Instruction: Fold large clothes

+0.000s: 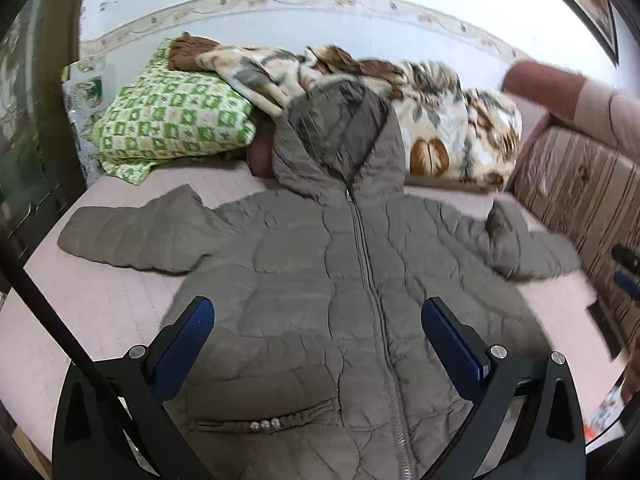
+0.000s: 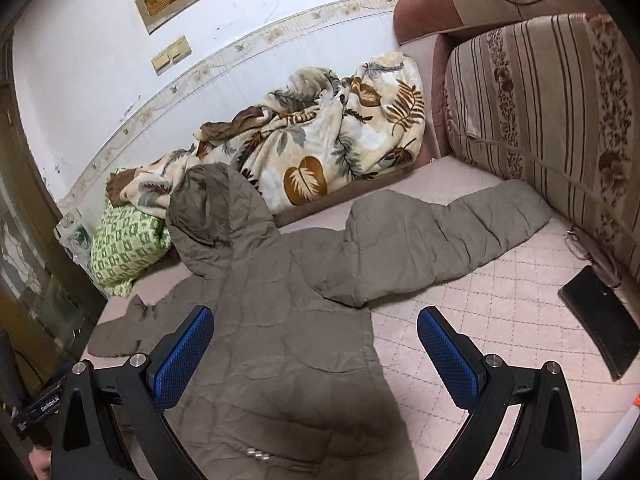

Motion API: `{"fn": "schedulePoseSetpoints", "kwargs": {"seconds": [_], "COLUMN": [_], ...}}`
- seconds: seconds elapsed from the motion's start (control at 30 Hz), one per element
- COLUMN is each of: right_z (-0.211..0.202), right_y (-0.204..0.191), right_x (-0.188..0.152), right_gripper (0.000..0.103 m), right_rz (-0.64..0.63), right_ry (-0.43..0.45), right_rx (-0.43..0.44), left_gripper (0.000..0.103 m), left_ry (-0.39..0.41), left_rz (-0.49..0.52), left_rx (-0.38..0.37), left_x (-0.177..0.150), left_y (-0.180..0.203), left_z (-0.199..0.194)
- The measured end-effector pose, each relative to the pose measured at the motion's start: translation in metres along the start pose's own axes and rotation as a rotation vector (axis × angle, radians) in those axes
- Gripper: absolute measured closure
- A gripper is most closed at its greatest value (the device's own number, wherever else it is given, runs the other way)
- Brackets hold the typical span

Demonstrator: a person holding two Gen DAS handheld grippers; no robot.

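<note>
A grey-brown hooded puffer jacket (image 1: 320, 280) lies spread flat, front up and zipped, on a pink quilted mattress (image 1: 100, 300). Its hood rests against the bedding at the back and both sleeves stretch out sideways. My left gripper (image 1: 318, 320) is open and empty, hovering above the jacket's chest. In the right wrist view the jacket (image 2: 280, 320) shows with its right sleeve (image 2: 440, 232) laid out toward the sofa. My right gripper (image 2: 316, 332) is open and empty above the jacket's right side edge.
A leaf-print blanket (image 2: 328, 148) and a green-and-white pillow (image 1: 172, 116) lie at the back by the wall. A striped sofa cushion (image 2: 540, 120) bounds the right side. A black flat object (image 2: 600, 320) and glasses (image 2: 580, 244) lie by the sofa.
</note>
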State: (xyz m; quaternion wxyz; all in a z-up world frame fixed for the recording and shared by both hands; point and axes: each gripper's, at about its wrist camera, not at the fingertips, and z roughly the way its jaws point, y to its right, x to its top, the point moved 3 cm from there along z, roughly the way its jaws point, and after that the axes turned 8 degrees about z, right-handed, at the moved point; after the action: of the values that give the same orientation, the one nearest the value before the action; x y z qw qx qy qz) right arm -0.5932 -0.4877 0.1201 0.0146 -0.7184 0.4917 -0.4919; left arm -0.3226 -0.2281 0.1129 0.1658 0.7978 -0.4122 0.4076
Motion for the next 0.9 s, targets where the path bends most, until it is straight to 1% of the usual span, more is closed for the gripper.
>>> {"fn": "schedulePoseSetpoints", "kwargs": {"seconds": [0.03, 0.1, 0.23, 0.33, 0.4, 0.47, 0.57, 0.63, 0.7, 0.83, 0.9], "right_z": [0.006, 0.014, 0.008, 0.010, 0.013, 0.017, 0.021, 0.022, 0.024, 0.027, 0.030], "right_y": [0.006, 0.019, 0.045, 0.069, 0.091, 0.108, 0.138, 0.152, 0.166, 0.185, 0.194], "right_x": [-0.004, -0.004, 0.011, 0.021, 0.030, 0.036, 0.044, 0.049, 0.055, 0.068, 0.074], "right_gripper": [0.001, 0.001, 0.001, 0.001, 0.001, 0.001, 0.001, 0.001, 0.001, 0.001, 0.003], "right_rz": [0.001, 0.024, 0.080, 0.139, 0.201, 0.271, 0.377, 0.400, 0.423, 0.438, 0.432], "right_ry": [-0.018, -0.042, 0.006, 0.014, 0.013, 0.006, 0.002, 0.013, 0.024, 0.056, 0.063], "right_rx": [-0.003, -0.037, -0.054, -0.051, -0.071, -0.067, -0.085, -0.106, -0.118, -0.156, -0.175], "left_gripper": [0.000, 0.000, 0.000, 0.000, 0.000, 0.000, 0.000, 0.000, 0.000, 0.000, 0.000], "left_ry": [-0.015, -0.032, -0.037, -0.032, -0.019, -0.014, -0.009, 0.004, -0.005, -0.030, -0.035], "left_rz": [0.016, 0.024, 0.002, 0.015, 0.028, 0.038, 0.041, 0.065, 0.092, 0.055, 0.034], "left_rx": [0.006, 0.021, 0.008, 0.014, 0.023, 0.022, 0.001, 0.009, 0.013, -0.025, -0.034], "left_x": [-0.005, -0.009, -0.006, 0.001, 0.010, 0.021, 0.028, 0.025, 0.022, 0.017, 0.017], "left_y": [0.001, 0.000, -0.003, 0.002, 0.007, 0.013, 0.019, 0.023, 0.024, 0.014, 0.008], "left_z": [0.006, 0.013, 0.020, 0.028, 0.033, 0.040, 0.045, 0.044, 0.045, 0.044, 0.043]}}
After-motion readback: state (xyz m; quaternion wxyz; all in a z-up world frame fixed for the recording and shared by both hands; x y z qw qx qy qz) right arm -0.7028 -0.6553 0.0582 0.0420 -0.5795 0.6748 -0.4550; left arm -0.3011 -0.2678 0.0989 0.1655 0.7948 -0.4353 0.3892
